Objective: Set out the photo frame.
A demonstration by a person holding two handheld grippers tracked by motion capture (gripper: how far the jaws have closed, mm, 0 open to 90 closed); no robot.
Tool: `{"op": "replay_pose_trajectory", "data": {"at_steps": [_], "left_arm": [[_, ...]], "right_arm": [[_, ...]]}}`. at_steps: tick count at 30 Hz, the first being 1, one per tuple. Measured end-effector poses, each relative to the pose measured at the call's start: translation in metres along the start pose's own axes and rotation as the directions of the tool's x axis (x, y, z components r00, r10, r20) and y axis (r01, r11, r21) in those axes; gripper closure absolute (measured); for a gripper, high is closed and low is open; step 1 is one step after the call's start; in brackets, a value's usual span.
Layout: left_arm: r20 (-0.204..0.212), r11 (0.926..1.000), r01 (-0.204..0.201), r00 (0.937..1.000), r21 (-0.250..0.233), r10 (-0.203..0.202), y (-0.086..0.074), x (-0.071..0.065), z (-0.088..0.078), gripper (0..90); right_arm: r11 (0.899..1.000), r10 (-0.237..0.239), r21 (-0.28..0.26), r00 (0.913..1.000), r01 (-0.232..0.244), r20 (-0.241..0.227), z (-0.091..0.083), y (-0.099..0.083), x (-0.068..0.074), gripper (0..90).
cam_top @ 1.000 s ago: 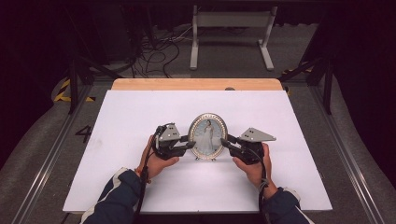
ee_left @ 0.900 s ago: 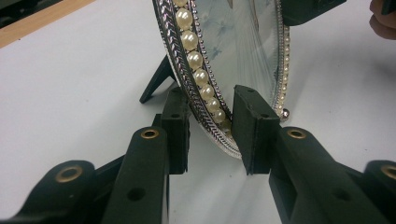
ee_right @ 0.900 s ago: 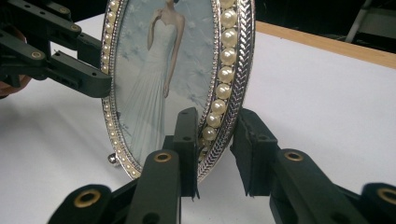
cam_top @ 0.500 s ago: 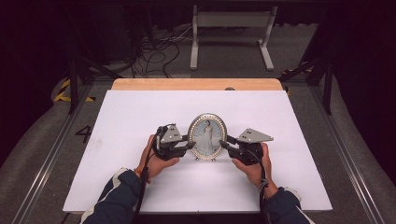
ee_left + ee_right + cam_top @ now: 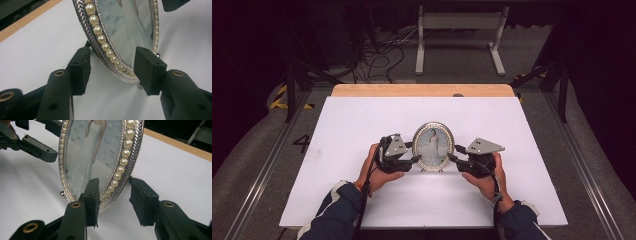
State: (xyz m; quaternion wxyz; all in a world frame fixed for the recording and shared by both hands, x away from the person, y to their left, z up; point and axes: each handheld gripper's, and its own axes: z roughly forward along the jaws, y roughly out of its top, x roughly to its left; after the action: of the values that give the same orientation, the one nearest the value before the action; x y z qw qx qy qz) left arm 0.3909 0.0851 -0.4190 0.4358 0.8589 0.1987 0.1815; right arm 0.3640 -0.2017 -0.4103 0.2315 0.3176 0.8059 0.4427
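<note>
An oval silver picture frame [image 5: 433,145] rimmed with pearls stands upright at the middle of the white table [image 5: 362,125], holding a photo of a person in a white dress. My left gripper [image 5: 417,159] is at its lower left edge. In the left gripper view the jaws are open and straddle the frame's rim [image 5: 107,50], with gaps on both sides of the left gripper [image 5: 112,70]. My right gripper [image 5: 451,157] is at the lower right edge. It is open too, the right gripper [image 5: 116,197] having one jaw before the frame [image 5: 92,157] and one behind.
A wooden strip [image 5: 422,90] runs along the table's far edge. Beyond it lie cables [image 5: 382,50] and a white metal stand [image 5: 459,30] on the floor. Bare white tabletop surrounds the frame on all sides.
</note>
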Motion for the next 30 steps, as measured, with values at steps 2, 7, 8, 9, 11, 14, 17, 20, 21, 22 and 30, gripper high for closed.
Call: {"op": "replay_pose_trajectory", "data": {"at_steps": [2, 7, 8, 9, 11, 14, 17, 20, 21, 22, 30], "left_arm": [[0.001, 0.9999, -0.009, 1.0, 0.006, 0.009, 0.0, -0.001, 0.0, 42.3], [-0.021, 0.9995, -0.029, 0.9994, 0.01, 0.029, 0.0, -0.003, -0.002, 36.7], [-0.021, 0.9994, -0.032, 0.9993, 0.014, 0.032, 0.0, -0.004, -0.002, 36.0], [-0.019, 0.9993, -0.033, 0.9993, 0.018, 0.033, 0.0, -0.004, -0.002, 34.5], [-0.014, 0.9993, -0.033, 0.9994, 0.019, 0.033, -0.001, -0.003, -0.002, 32.2], [-0.014, 0.9994, -0.029, 0.9995, 0.021, 0.029, -0.001, -0.004, 0.0, 28.8], [-0.012, 0.9987, -0.038, 0.9992, 0.034, 0.038, -0.001, -0.005, 0.002, 25.8], [-0.012, 0.9987, -0.041, 0.9991, 0.031, 0.041, -0.001, -0.004, 0.001, 22.3], [-0.009, 0.999, -0.033, 0.9994, 0.03, 0.033, -0.002, -0.004, 0.0, 20.9], [-0.013, 0.9991, -0.03, 0.9995, 0.03, 0.03, -0.002, -0.003, 0.0, 20.1], [-0.018, 0.9963, -0.046, 0.9987, 0.073, 0.048, -0.011, -0.005, -0.003, 14.2]], "right_arm": [[1.0, -0.014, 0.003, 0.9999, 0.014, 0.0, 0.0, 0.001, 0.001, 59.8], [0.999, -0.041, 0.015, 0.9988, 0.041, 0.026, -0.001, 0.002, 0.002, 52.9], [0.999, -0.043, 0.016, 0.9987, 0.042, 0.029, -0.001, 0.002, 0.002, 52.1], [0.999, -0.043, 0.015, 0.9986, 0.043, 0.031, -0.002, 0.002, 0.002, 51.0], [0.999, -0.05, 0.017, 0.9983, 0.049, 0.031, -0.003, 0.002, 0.001, 50.1], [0.998, -0.058, 0.018, 0.9979, 0.057, 0.027, -0.004, 0.002, 0.0, 49.2], [0.998, -0.057, 0.024, 0.9979, 0.056, 0.03, -0.004, 0.002, 0.0, 44.4], [0.997, -0.074, 0.036, 0.9966, 0.073, 0.036, -0.004, 0.002, 0.002, 39.8], [0.996, -0.082, 0.04, 0.9959, 0.08, 0.038, -0.003, 0.001, 0.002, 38.3], [0.996, -0.085, 0.045, 0.9956, 0.083, 0.04, -0.003, 0.001, 0.003, 37.1], [0.991, -0.116, 0.075, 0.9916, 0.111, 0.057, -0.002, -0.004, 0.005, 27.4]]}}
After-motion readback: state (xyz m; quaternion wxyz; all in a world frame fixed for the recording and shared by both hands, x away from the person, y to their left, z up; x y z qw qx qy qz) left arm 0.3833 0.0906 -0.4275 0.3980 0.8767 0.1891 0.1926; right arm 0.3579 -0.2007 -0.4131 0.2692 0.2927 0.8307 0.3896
